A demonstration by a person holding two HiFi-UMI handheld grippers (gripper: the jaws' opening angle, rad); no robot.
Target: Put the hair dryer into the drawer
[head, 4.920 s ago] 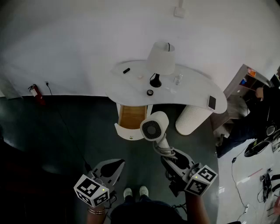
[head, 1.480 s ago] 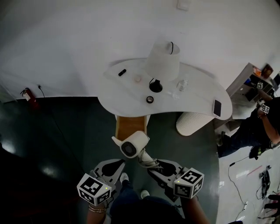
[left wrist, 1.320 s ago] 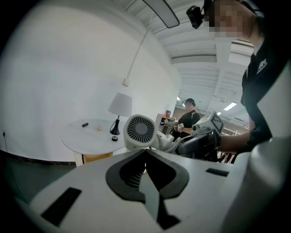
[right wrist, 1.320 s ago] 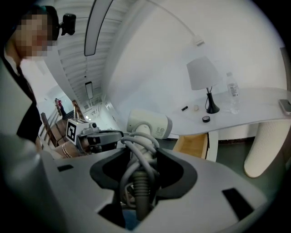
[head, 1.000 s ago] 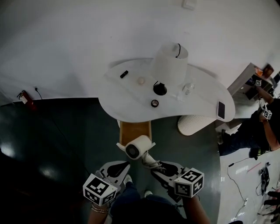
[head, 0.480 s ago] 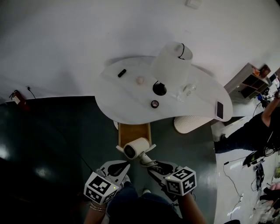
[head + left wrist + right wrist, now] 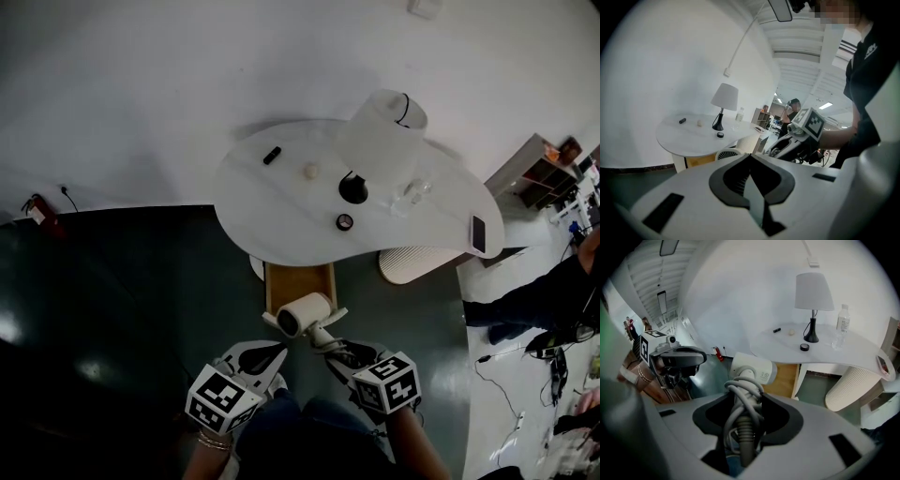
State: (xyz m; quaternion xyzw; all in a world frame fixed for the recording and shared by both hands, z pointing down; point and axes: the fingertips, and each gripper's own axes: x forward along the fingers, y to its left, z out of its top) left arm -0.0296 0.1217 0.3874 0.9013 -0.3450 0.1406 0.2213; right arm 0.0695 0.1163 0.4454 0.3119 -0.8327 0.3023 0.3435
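Note:
The white hair dryer (image 7: 302, 315) hangs over the front edge of the open wooden drawer (image 7: 298, 281) under the white table (image 7: 281, 206). My right gripper (image 7: 325, 340) is shut on the dryer's handle, which has its grey cable wound round it. In the right gripper view the hair dryer (image 7: 752, 370) points out past the right gripper (image 7: 744, 399), with the drawer (image 7: 785, 376) behind it. My left gripper (image 7: 277, 350) is beside it on the left, shut and holding nothing. In the left gripper view, the left gripper (image 7: 750, 155) has the dryer's grille (image 7: 725, 153) just beyond it.
On the table stand a white lamp (image 7: 384, 127), a clear bottle (image 7: 412, 192), a phone (image 7: 480, 234), a small black ring (image 7: 345, 221) and a black marker (image 7: 273, 155). A ribbed white cylinder (image 7: 417, 265) stands right of the drawer. A person (image 7: 544, 291) is at the far right.
The dryer has come down from high in front of the table to the drawer's front edge. Both grippers have moved closer to the table; the right one has tipped further down.

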